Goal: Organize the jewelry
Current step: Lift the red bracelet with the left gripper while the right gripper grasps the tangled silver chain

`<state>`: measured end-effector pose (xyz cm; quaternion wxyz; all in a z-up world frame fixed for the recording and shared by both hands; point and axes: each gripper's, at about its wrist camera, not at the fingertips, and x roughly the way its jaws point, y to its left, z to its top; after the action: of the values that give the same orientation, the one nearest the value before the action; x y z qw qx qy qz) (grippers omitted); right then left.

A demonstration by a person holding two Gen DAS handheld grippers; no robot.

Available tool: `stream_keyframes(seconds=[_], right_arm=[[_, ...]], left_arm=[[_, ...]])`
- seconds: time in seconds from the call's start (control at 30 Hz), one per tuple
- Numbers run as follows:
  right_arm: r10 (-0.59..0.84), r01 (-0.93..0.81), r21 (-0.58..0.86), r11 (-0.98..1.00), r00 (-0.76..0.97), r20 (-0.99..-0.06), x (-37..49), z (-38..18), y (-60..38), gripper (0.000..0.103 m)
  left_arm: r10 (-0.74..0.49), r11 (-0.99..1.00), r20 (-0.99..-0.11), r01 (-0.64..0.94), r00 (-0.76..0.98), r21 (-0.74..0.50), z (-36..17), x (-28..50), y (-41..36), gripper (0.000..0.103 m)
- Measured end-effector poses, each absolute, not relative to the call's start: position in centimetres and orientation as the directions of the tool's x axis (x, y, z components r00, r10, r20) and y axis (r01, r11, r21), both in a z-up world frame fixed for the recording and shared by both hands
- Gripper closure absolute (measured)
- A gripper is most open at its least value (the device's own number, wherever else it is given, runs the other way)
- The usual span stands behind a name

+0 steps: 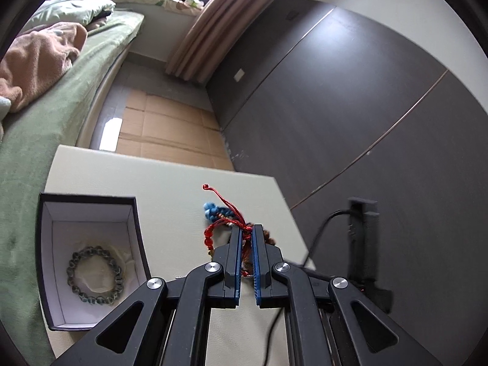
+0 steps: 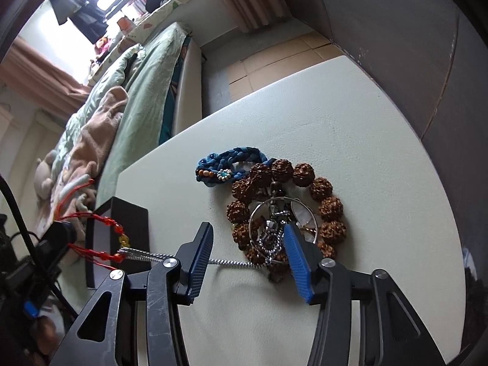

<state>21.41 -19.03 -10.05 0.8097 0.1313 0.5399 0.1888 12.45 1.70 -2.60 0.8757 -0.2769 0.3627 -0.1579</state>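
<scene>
Left hand-held gripper (image 1: 247, 228) pinched a red cord bracelet (image 1: 213, 231) strung with red beads. Right hand-held gripper (image 2: 248, 235) stood spread over brown knobbly beads (image 2: 329, 207). No writing showed.

A bed (image 1: 45, 140) draped in a green cover lies beside a pale tabletop (image 1: 170, 183), with a crumpled tan blanket (image 1: 39, 55) heaped on it and a green pillow (image 1: 73, 9) at its head. Flattened cardboard (image 1: 170, 131) covers the floor between the bed and a dark panelled wall (image 1: 350, 106), where 1 pinkish-brown curtain (image 1: 207, 33) hangs. A soft toy (image 2: 44, 177) rests on the bedding.
</scene>
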Motion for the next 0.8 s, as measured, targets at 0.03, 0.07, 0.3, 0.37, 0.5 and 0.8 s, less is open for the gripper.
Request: stream_keyframes(seconds=[0.03,0.07,0.3,0.37,0.5,0.8], right_arm=[[0.442,-0.165,0.41,0.897,0.339,-0.831,21.5,-10.3,-18.9,0.073],[0.441,-0.166,0.409,0.897,0.336,-0.832,21.5,-10.4,-18.8,0.079],[0.473,-0.176,0.44,0.88,0.38,-0.795,20.8,-9.0,-19.5,0.1],[0.505,-0.177,0.475,0.862,0.38,-0.775,20.7,-8.7,-19.9,0.101],[0.531,-0.169,0.509,0.844,0.396,-0.749,20.1,-8.0,-20.8,0.101],[0.499,-0.184,0.464,0.866,0.347,-0.794,20.3,-8.5,-21.1,0.096]], left_arm=[[-0.479,0.795,-0.539,0.082,0.693,-0.601,-2.3,12.2,1.8,0.097],[-0.479,0.794,-0.53,0.09,0.7,-0.601,-1.9,11.9,1.9,0.097],[-0.477,0.793,-0.525,0.088,0.705,-0.603,-1.4,11.4,2.4,0.097],[-0.478,0.793,-0.522,0.092,0.707,-0.602,-1.2,11.4,2.5,0.097],[-0.477,0.793,-0.515,0.097,0.712,-0.601,-1.1,11.2,2.7,0.097],[-0.474,0.796,-0.536,0.081,0.698,-0.6,-1.7,11.4,2.5,0.097]])
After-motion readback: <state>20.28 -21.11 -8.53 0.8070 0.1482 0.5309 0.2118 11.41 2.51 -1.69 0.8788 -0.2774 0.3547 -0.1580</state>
